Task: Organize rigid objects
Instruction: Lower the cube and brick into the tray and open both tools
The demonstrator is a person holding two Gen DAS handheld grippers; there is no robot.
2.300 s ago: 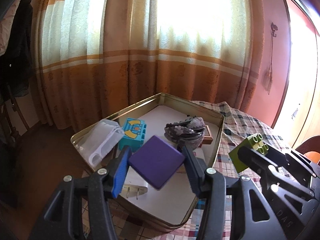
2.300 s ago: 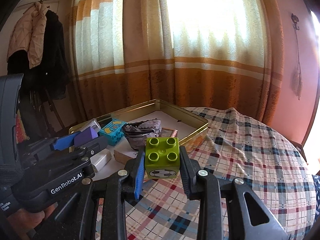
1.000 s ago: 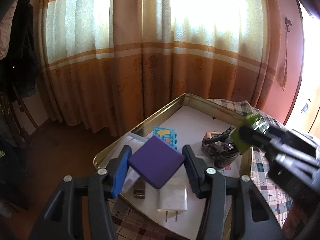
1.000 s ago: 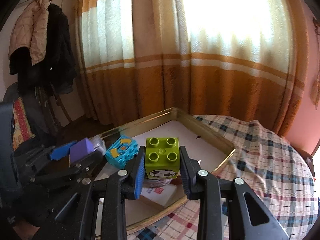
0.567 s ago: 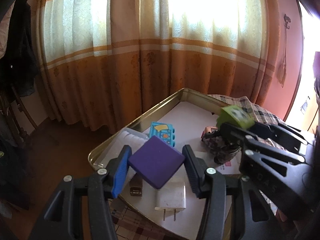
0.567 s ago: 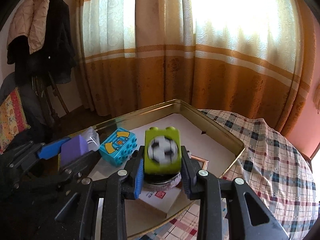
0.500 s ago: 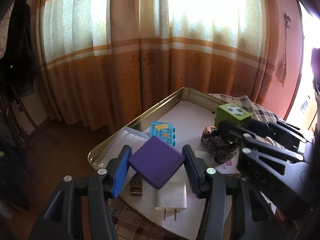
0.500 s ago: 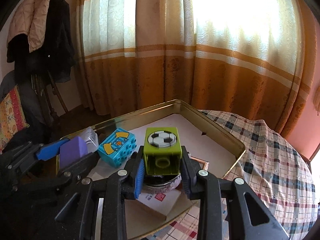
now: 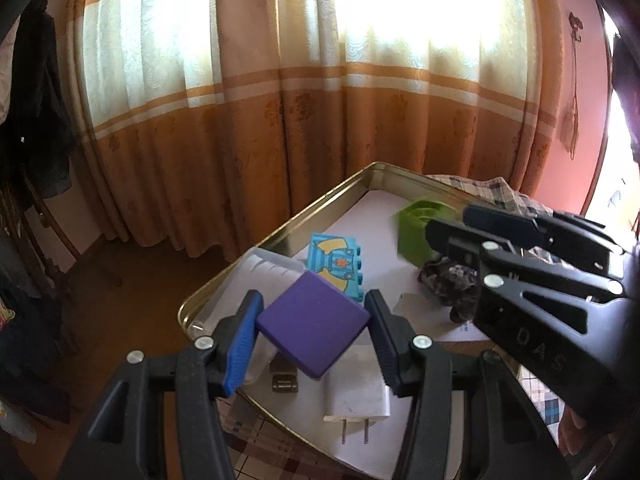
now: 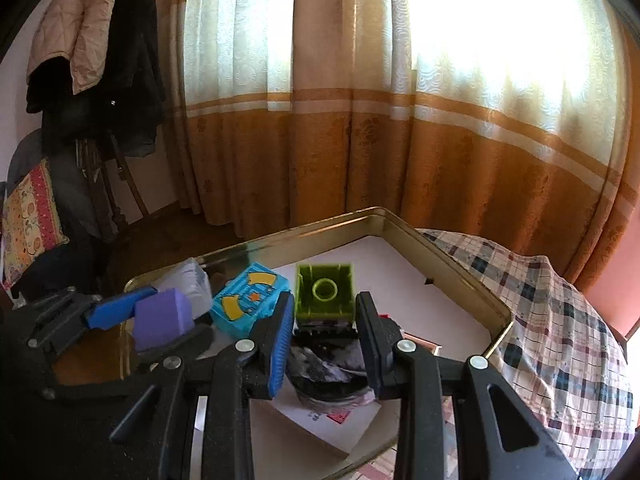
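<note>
My left gripper [image 9: 314, 328] is shut on a flat purple block [image 9: 312, 322], gripped corner to corner above the near end of the gold tin tray [image 9: 320, 200]. In the right wrist view the purple block [image 10: 160, 318] shows at lower left. My right gripper [image 10: 324, 308] is shut on a green toy brick [image 10: 324, 292], held at the very fingertips with its hollow underside towards the camera. It hangs over the middle of the tray [image 10: 460, 264]. From the left wrist, the green brick [image 9: 416, 236] is blurred at the tip of the right gripper [image 9: 448, 220].
In the tray lie a turquoise brick [image 9: 336, 258], a clear plastic box [image 9: 264, 276], a white charger plug [image 9: 358, 396], a small dark metal piece [image 9: 285, 380] and a dark crumpled bundle [image 10: 328, 364]. A checked tablecloth [image 10: 540, 312] covers the table; curtains hang behind.
The green brick has tipped over between the right pads, from studs up to hollow underside showing. The right gripper has moved in over the tray. The left gripper keeps still with the purple block.
</note>
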